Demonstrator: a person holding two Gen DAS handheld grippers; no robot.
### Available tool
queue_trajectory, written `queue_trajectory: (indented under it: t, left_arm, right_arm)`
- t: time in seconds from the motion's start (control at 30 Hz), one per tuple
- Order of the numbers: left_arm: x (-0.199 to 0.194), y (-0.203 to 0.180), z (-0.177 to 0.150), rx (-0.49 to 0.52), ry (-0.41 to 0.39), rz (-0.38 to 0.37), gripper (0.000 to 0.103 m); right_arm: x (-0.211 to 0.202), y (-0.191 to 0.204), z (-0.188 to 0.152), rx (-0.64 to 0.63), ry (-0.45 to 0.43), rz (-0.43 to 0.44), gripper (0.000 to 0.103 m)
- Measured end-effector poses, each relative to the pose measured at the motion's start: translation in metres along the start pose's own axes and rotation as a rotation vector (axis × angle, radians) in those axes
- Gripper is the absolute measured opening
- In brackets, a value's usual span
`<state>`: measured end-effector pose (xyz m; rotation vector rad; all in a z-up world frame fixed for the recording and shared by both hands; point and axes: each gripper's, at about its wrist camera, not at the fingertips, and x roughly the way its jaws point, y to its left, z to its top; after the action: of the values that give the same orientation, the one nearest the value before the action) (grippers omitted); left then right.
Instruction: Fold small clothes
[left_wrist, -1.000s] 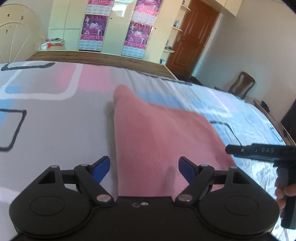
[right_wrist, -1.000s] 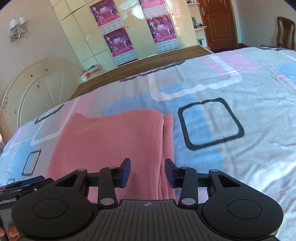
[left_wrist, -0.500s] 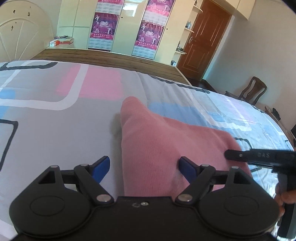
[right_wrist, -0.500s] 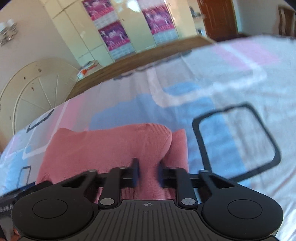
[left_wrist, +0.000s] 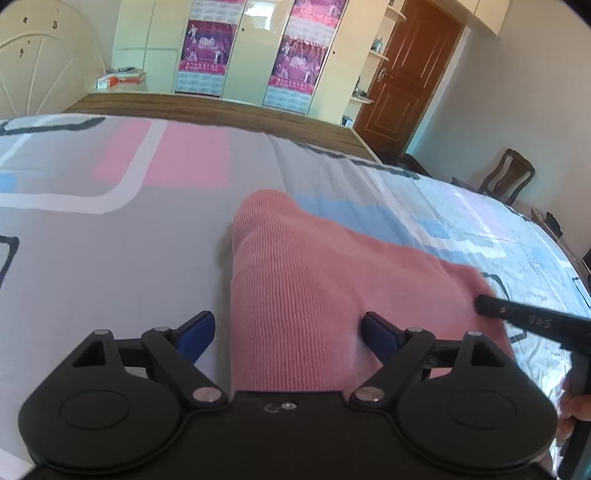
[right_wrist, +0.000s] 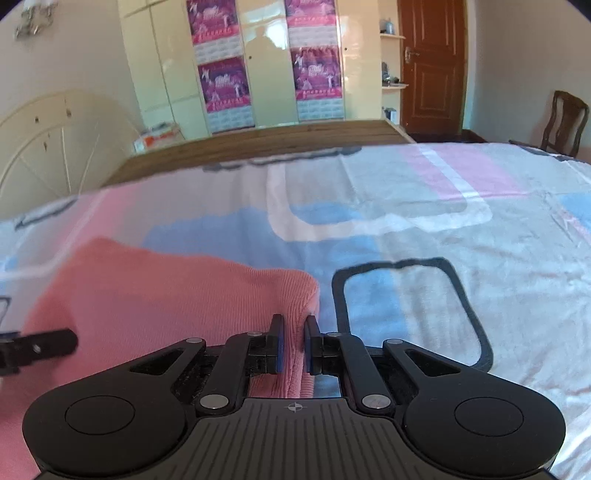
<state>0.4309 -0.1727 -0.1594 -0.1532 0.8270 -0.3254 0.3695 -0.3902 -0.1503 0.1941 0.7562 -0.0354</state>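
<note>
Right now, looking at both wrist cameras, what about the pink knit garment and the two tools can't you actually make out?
- Pink knit garment: its near edge is hidden under the left tool body in the left wrist view, so the garment type is unclear.
- Right tool: shut on a garment fold; how many layers it pinches is hidden by the pads.
- Left tool's jaws are opening astride the garment; contact underneath is unseen.
- Person's hand: cut off by the right edge.

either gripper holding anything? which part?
Right gripper is shut on the pink garment, pinching its near right edge. Left gripper holds nothing: jaws opening, astride the garment's left edge.
</note>
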Motion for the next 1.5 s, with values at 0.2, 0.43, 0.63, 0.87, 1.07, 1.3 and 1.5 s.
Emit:
queue_trajectory:
  t: [0.2, 0.43, 0.63, 0.87, 1.07, 1.3, 1.5]
  left_arm:
    - [0.003, -0.003, -0.003, -0.011, 0.016, 0.009, 0.087]
    - [-0.008, -0.008, -0.005, 0.001, 0.020, 0.014, 0.086]
    - [-0.014, -0.014, -0.012, 0.019, 0.031, 0.012, 0.086]
    - [-0.023, -0.013, -0.022, 0.024, 0.051, 0.007, 0.086]
    - [-0.040, -0.013, -0.029, 0.044, 0.045, 0.003, 0.086]
    - [-0.062, -0.009, -0.052, 0.075, 0.077, -0.030, 0.086]
    - [-0.062, -0.006, -0.074, 0.068, 0.129, -0.044, 0.087]
  right_arm:
    - [-0.015, 0.024, 0.013, -0.058, -0.071, -0.025, 0.017]
    - [-0.020, 0.020, 0.006, -0.025, -0.037, 0.006, 0.054]
    - [-0.037, 0.050, -0.016, -0.104, 0.008, 0.125, 0.040]
    - [-0.029, 0.041, -0.047, -0.165, 0.066, 0.032, 0.036]
    - [-0.068, 0.031, -0.053, -0.112, 0.041, 0.067, 0.036]
    - [-0.112, 0.028, -0.085, -0.093, 0.069, 0.055, 0.036]
    - [-0.121, 0.029, -0.110, -0.092, 0.102, 0.032, 0.029]
